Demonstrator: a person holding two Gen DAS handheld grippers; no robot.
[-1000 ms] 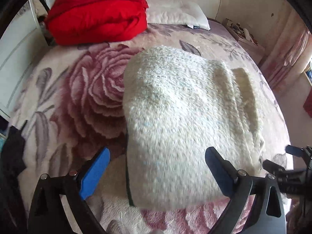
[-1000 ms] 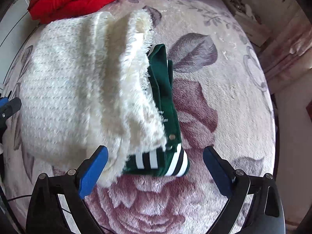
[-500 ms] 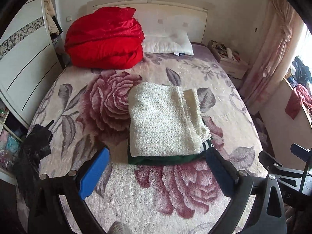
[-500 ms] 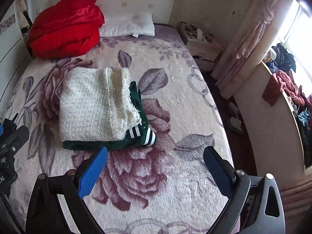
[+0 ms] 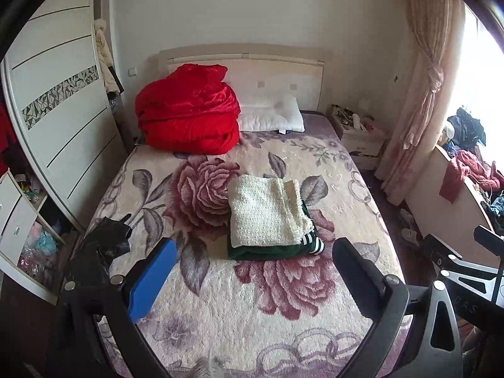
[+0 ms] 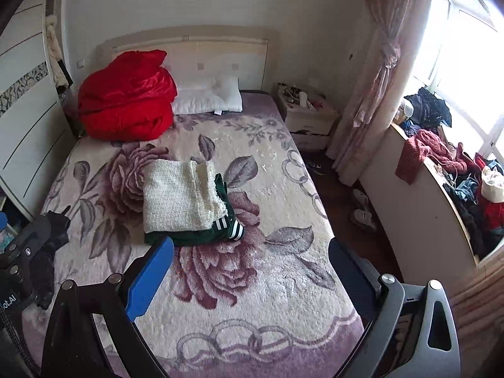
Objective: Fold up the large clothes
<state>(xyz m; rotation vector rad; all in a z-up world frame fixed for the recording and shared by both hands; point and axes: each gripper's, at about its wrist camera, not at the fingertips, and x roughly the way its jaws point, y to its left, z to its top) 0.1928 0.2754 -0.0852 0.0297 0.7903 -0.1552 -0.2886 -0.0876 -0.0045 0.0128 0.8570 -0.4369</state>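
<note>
Both tools hung high above the bed's [image 5: 283,330] foot, left tool [image 5: 252,271] and right tool [image 6: 250,267] released, empty; the folded cream sweater [image 5: 267,211] lay atop a green garment [image 6: 201,236] mid-bed.

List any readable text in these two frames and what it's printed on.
"DAS": partial white lettering on the black frame of the right gripper, seen at the edge of the left wrist view; it may be cut off.
"ot.AI": white lettering, start cropped, on the black body of the left gripper in the right wrist view.
Nothing readable on the folded cream knit sweater, folded dark green striped garment or cluttered beige nightstand.
</note>
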